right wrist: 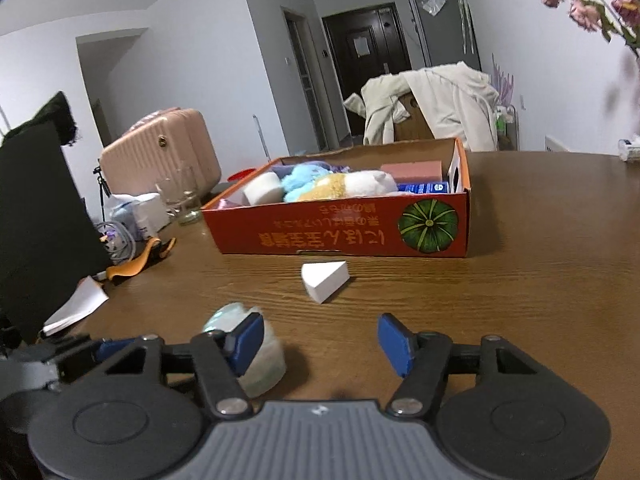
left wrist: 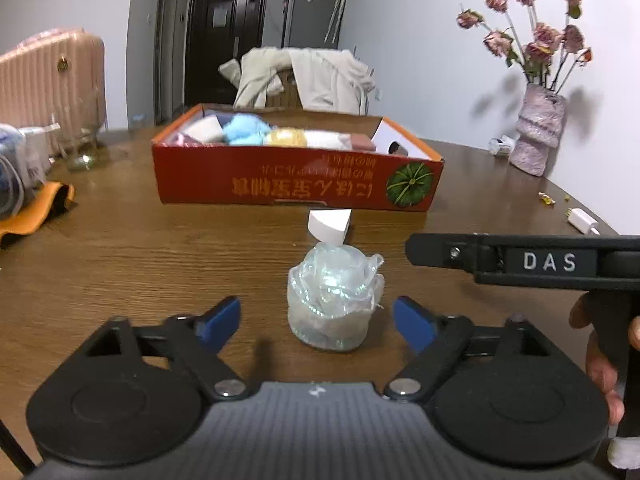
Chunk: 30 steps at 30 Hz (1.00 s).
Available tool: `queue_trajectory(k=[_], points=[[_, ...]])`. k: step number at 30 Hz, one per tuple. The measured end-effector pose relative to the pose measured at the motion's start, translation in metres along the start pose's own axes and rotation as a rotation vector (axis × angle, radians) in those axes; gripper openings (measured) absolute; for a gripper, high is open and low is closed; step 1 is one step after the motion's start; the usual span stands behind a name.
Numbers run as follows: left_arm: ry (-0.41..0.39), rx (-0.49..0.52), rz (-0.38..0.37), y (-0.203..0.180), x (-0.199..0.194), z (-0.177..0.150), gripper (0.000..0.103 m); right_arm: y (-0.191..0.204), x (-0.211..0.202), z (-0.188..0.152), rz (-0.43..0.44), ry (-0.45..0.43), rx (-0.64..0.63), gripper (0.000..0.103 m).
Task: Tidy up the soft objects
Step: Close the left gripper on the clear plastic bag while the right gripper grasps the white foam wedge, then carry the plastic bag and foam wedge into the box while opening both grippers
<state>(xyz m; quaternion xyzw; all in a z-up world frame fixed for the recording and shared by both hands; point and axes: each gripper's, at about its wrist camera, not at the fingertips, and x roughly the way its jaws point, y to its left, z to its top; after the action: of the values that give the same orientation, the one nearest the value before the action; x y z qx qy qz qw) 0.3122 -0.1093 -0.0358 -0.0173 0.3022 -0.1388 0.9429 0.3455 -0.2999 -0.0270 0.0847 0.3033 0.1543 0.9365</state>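
Left hand-held gripper (left wrist: 316, 320) sits low over the worktop (left wrist: 140, 248), jaws spread wide, lined up on the crumpled clear plastic bundle (left wrist: 334, 298). The bundle stands on the wood between the blue pads (left wrist: 222, 320), touching neither. We read that as a pre-grasp: wide opening because the bundle is bulky and will squash.

Right hand-held gripper (right wrist: 320, 340) is also apart and holds nothing. In its own view the bundle (right wrist: 256, 356) lies beside and partly behind its left finger, not between the two. It points toward the white foam wedge (right wrist: 325, 280), which lies loose just in front of the orange box (right wrist: 340, 232). Likely its next target.

The box already holds soft items: blue plush (right wrist: 300, 178), yellow plush (right wrist: 330, 188), white sponge (right wrist: 262, 188). Bundle and wedge are the only strays we see. Risk: the slick plastic may slip when squeezed.
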Motion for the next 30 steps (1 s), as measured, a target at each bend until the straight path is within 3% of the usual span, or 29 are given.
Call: queue_trajectory(k=[2,3,6,12,20,24,30], points=[[0.005,-0.012,-0.036,0.001,0.01,0.002,0.057,-0.004,0.013,0.008,0.008,0.017,0.007,0.064],[0.014,-0.009,-0.06,0.003,0.014,0.003,0.043,-0.004,0.021,0.012,0.012,0.03,0.006,0.064],[0.022,-0.021,-0.063,0.011,0.018,0.005,0.034,0.002,0.044,0.024,0.02,0.051,-0.028,0.064],[-0.001,-0.083,0.02,0.045,0.011,0.017,0.033,0.018,0.088,0.031,-0.006,0.1,-0.079,0.057],[-0.024,-0.125,0.051,0.069,0.005,0.03,0.033,0.028,0.117,0.036,-0.084,0.07,-0.135,0.029],[-0.036,-0.105,0.056,0.066,-0.007,0.028,0.033,0.032,0.102,0.032,-0.065,0.056,-0.133,0.027],[-0.072,-0.081,0.054,0.054,-0.045,0.019,0.033,0.043,0.037,0.006,-0.028,0.024,-0.129,0.027]])
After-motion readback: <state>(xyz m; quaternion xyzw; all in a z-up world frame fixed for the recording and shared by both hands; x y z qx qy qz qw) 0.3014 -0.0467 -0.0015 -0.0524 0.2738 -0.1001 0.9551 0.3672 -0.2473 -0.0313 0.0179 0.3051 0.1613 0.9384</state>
